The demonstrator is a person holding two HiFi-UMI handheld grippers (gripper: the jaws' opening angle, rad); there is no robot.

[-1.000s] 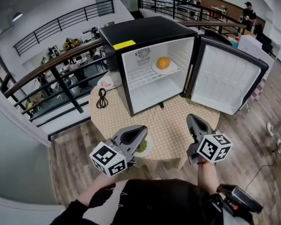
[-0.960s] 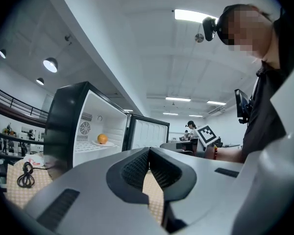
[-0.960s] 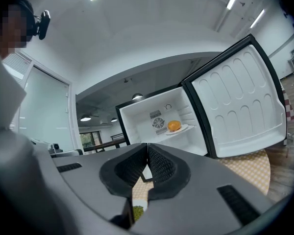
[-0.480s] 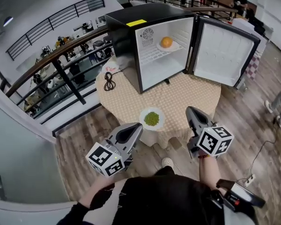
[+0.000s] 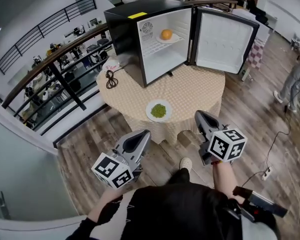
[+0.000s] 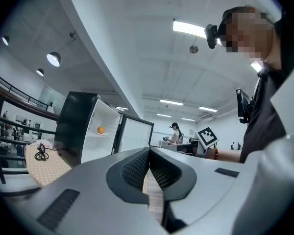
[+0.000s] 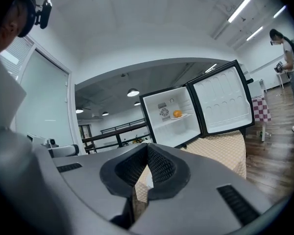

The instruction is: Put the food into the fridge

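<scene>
A black mini fridge point(image 5: 140, 19) stands on the round table point(image 5: 200, 91) with its door point(image 5: 224, 36) swung open to the right. An orange point(image 5: 166, 34) lies on a white plate on the fridge's upper shelf; the same orange point(image 7: 177, 113) shows in the right gripper view. A white plate of green food point(image 5: 158, 110) sits near the table's front edge. My left gripper point(image 5: 144, 135) and right gripper point(image 5: 200, 116) hang over the floor, short of the table, both shut and empty.
A black cable point(image 5: 110, 78) and a small pink-printed item point(image 5: 111, 64) lie on the table's left side. A railing point(image 5: 65, 54) runs behind the table on the left. People stand at the right point(image 5: 290, 86) and the far back. Wooden floor point(image 5: 100, 139) surrounds the table.
I have backed away from the table: fridge and table look smaller and farther, the plate of green food has come out from behind the left gripper, and both grippers now hang over the floor.
</scene>
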